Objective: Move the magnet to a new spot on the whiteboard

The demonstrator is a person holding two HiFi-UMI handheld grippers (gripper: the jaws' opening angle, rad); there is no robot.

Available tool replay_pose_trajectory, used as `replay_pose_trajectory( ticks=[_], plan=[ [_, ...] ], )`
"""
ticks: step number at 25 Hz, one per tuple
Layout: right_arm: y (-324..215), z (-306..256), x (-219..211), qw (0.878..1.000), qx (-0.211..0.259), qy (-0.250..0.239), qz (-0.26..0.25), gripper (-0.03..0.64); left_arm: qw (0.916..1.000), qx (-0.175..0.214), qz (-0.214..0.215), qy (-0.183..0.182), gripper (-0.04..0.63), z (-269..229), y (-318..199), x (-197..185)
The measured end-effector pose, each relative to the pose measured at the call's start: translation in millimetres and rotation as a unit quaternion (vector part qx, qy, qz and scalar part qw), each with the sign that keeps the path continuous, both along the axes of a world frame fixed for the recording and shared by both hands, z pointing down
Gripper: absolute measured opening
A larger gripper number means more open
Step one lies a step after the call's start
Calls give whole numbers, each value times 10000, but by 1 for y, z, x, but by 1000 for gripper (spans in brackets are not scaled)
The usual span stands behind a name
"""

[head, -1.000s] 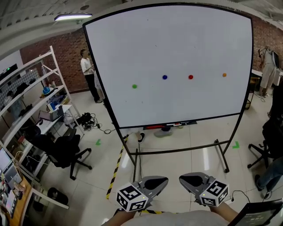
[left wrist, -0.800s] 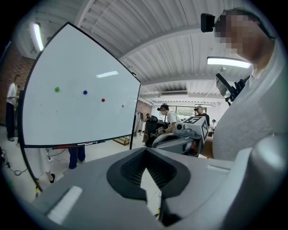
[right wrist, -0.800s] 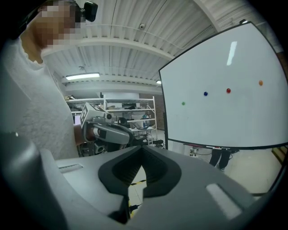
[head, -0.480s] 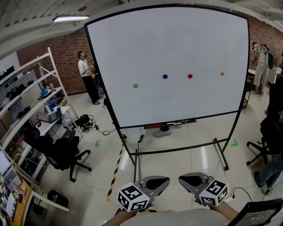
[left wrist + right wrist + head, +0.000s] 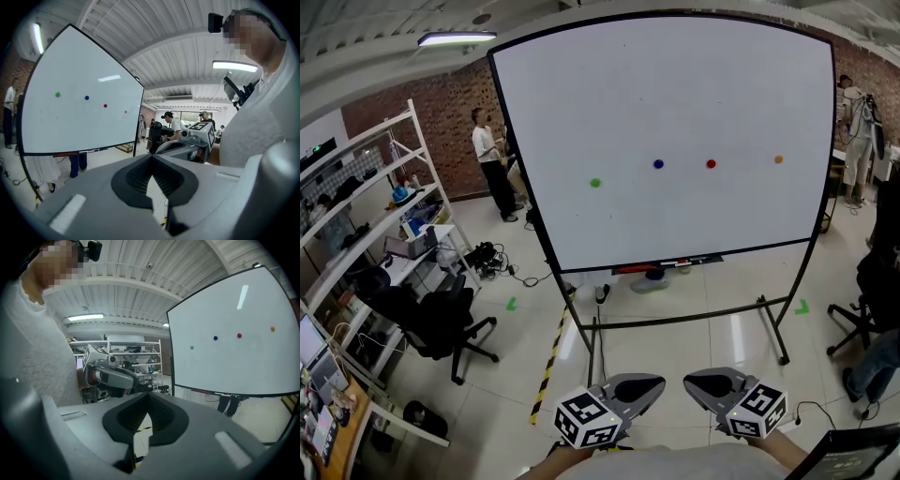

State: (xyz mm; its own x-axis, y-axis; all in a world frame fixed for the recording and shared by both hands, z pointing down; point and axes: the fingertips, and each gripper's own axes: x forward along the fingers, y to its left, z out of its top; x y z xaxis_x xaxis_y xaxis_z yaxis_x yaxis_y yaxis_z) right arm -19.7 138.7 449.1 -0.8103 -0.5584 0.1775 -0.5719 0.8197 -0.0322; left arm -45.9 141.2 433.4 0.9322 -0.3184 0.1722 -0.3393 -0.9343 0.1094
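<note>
A large whiteboard (image 5: 675,94) on a wheeled stand faces me across the floor. It carries a row of round magnets: green (image 5: 595,183), blue (image 5: 658,164), red (image 5: 711,164) and orange (image 5: 778,159). My left gripper (image 5: 659,382) and right gripper (image 5: 687,381) sit side by side at the bottom of the head view, far short of the board. Both are shut with nothing between the jaws. The left gripper view shows its jaws (image 5: 152,155) closed, tips together, with the board off to the left. In the right gripper view the jaws (image 5: 149,393) are closed too, with the board off to the right.
Metal shelving (image 5: 366,187) and a black office chair (image 5: 441,319) stand at the left. One person (image 5: 492,159) stands behind the board's left edge, another (image 5: 853,112) at the far right. Yellow-black tape (image 5: 548,352) runs along the floor by the stand's legs (image 5: 773,328).
The head view has drifted slightly, so the board sits a touch further right. Both grippers and the magnets keep their places.
</note>
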Motion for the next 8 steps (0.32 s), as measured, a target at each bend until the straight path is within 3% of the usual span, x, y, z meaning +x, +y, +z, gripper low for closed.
replay_pose_trajectory(
  ticks=[8],
  plan=[
    [2, -2, 1, 10000, 1, 26, -13, 3, 10000, 26, 19, -37, -20, -3, -1, 3]
  ],
)
